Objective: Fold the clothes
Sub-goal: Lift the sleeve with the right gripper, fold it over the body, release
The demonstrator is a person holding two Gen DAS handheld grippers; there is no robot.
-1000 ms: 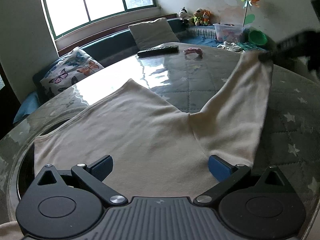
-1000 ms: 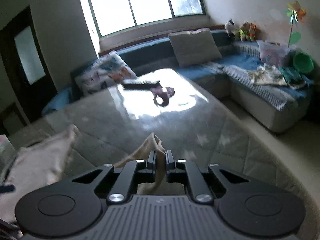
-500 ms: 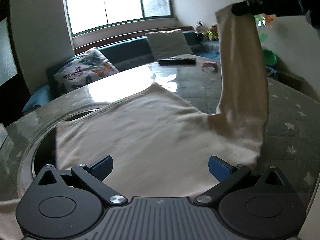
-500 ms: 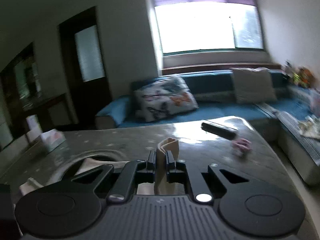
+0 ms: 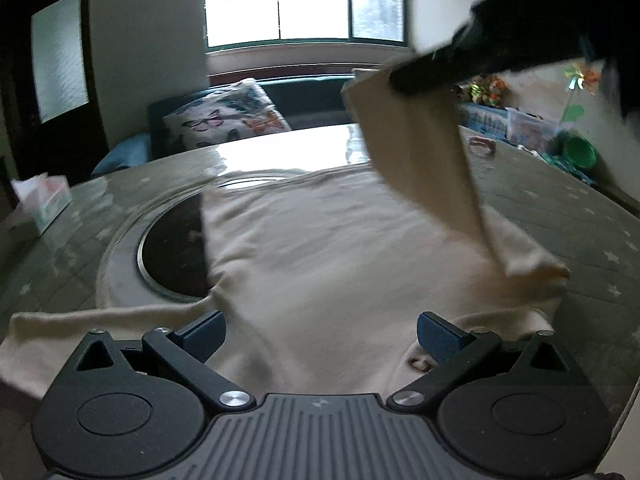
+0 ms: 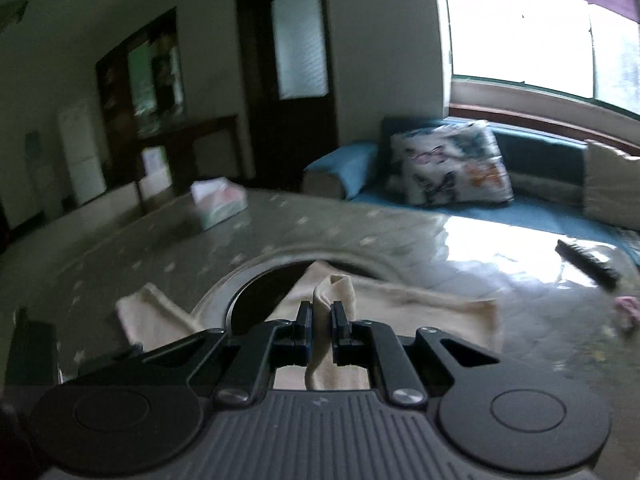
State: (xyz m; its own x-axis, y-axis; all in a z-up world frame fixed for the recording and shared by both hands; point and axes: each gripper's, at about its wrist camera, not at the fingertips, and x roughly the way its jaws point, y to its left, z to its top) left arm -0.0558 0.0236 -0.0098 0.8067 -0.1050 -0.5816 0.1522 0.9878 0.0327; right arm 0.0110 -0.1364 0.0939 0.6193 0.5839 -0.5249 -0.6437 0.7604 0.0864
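**Ana:** Living room first: window at twelve o'clock, blue sofa [image 6: 532, 200] under it, and the round table [image 5: 560, 216] with its star-print cover carries everything. Where's the garment?

**Ben:** That cream long-sleeved top [image 5: 340, 256] lies flat across the table's middle, partly over the dark round inset [image 5: 172, 248] at nine o'clock. One sleeve [image 5: 424, 152] is lifted toward one o'clock, likely so it can be laid across the body for a fold.

**Ana:** Who has hold of it?

**Ben:** The right tongs [image 6: 322, 320], pinched tight on the cuff. The left tongs [image 5: 320, 332] hover spread wide over the collar end, gripping nothing.

**Ana:** Any containers?

**Ben:** A tissue box [image 6: 218, 202] at ten o'clock, tissue poking out. A clear bin [image 5: 528, 128] at two o'clock; contents too blurred to tell.
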